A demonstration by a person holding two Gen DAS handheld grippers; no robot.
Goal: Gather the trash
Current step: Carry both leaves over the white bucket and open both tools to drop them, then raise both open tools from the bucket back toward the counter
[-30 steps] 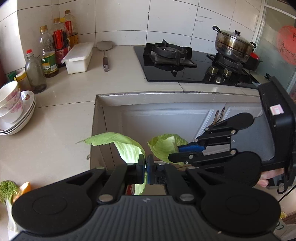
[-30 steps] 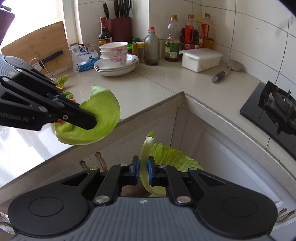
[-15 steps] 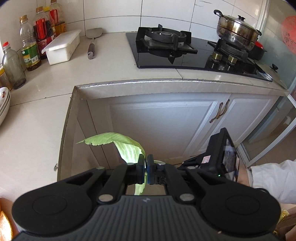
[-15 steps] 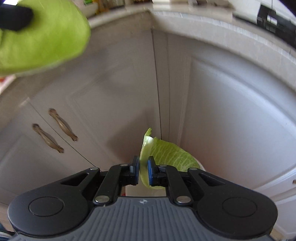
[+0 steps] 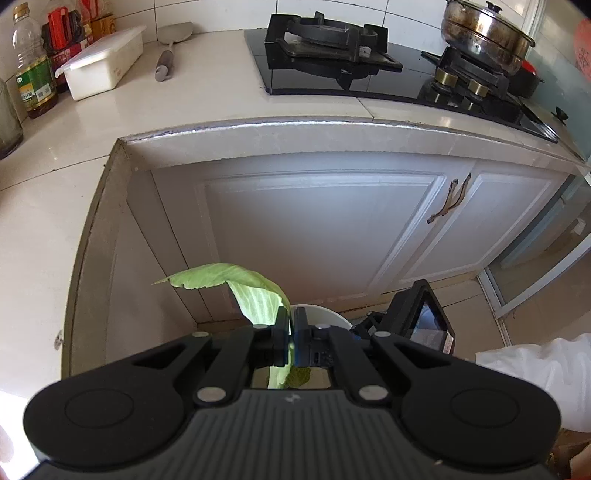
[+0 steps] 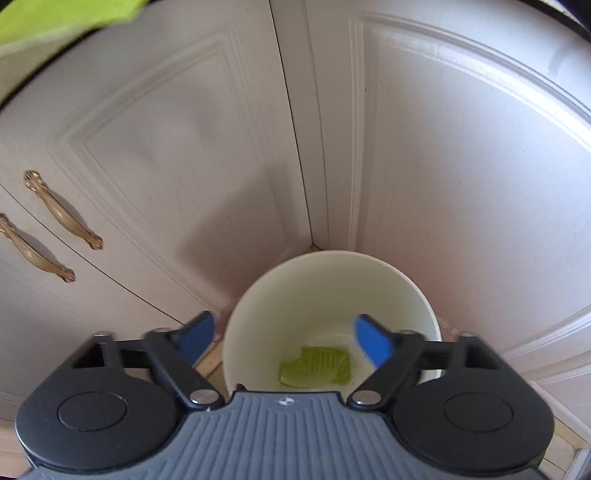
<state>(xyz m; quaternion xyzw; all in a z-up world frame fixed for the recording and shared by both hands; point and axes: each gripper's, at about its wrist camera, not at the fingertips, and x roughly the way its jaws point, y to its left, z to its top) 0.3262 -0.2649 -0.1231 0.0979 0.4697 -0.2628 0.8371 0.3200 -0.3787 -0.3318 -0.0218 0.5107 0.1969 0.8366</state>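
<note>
My left gripper [image 5: 291, 338] is shut on a pale green cabbage leaf [image 5: 255, 295] that curls up and to the left from between its pads. It hangs above a cream trash bin [image 5: 325, 315] on the floor in the cabinet corner. In the right wrist view my right gripper [image 6: 282, 338] is over the same bin [image 6: 325, 291]; its jaws are opening wide with nothing between the blue pads [image 6: 373, 341]. A second cabbage leaf [image 6: 316, 365] lies on the bin's bottom. A blurred green leaf [image 6: 66, 18] shows at the top left.
White cabinet doors [image 5: 314, 229] with brass handles [image 6: 61, 210] stand behind the bin. Above, the countertop [image 5: 207, 96] carries a gas hob [image 5: 332, 44], a steel pot [image 5: 484, 33], a white box [image 5: 103, 62], a spatula and bottles [image 5: 33, 62]. A white sleeve [image 5: 535, 380] is at right.
The right gripper sank toward the bin, opened and let its cabbage leaf drop inside. The left gripper moved down and forward with its leaf, so the counter edge now sits higher in view.
</note>
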